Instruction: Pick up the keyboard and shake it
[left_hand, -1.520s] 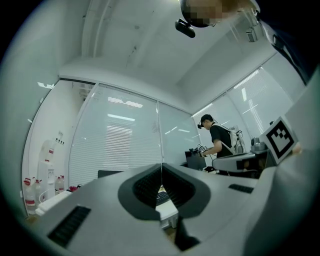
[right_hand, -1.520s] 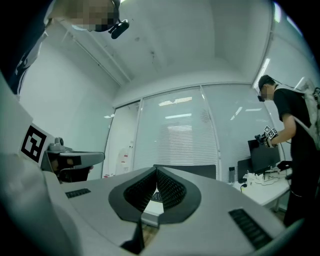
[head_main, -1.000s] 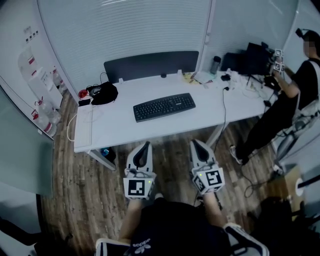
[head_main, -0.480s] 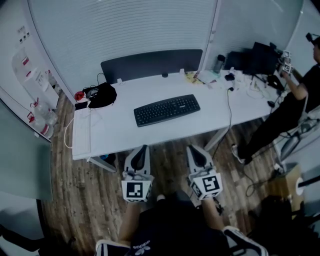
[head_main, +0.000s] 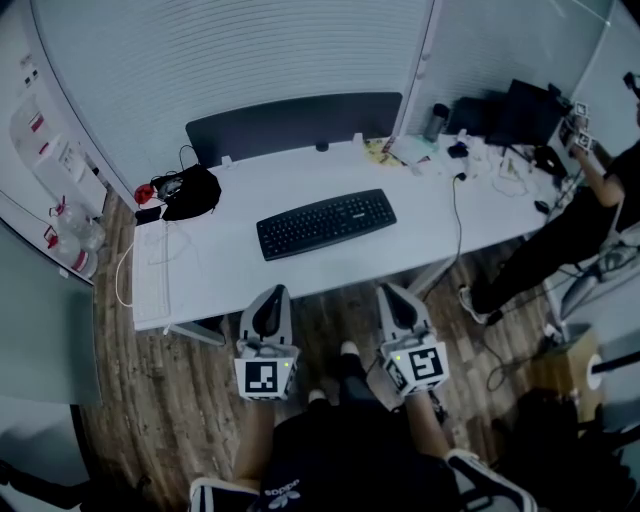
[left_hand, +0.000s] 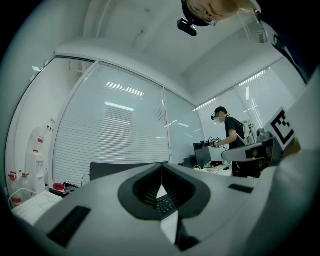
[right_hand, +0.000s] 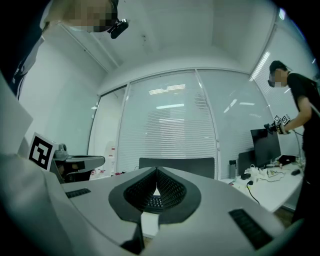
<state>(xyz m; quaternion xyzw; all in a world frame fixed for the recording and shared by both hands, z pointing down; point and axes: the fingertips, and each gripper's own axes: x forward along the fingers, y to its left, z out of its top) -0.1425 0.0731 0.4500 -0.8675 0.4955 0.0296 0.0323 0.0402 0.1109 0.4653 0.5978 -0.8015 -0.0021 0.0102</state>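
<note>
A black keyboard (head_main: 326, 222) lies slightly askew in the middle of the white desk (head_main: 240, 275). My left gripper (head_main: 272, 297) and right gripper (head_main: 391, 295) hang side by side in front of the desk's near edge, over the wooden floor, both shut and empty. Through the closed jaws of the left gripper (left_hand: 161, 176) a sliver of the keyboard (left_hand: 164, 203) shows; the right gripper (right_hand: 156, 178) frames the keyboard (right_hand: 153, 202) the same way.
On the desk's left end sit a black bag (head_main: 188, 190) and a white cable (head_main: 125, 280). The right end holds a bottle (head_main: 434, 121), a monitor (head_main: 520, 112) and cables. A person (head_main: 585, 215) stands at the right. A dark panel (head_main: 292, 123) backs the desk.
The head view has shifted, so the desk and keyboard sit slightly more to the left. Both grippers stay shut and low in front of the desk.
</note>
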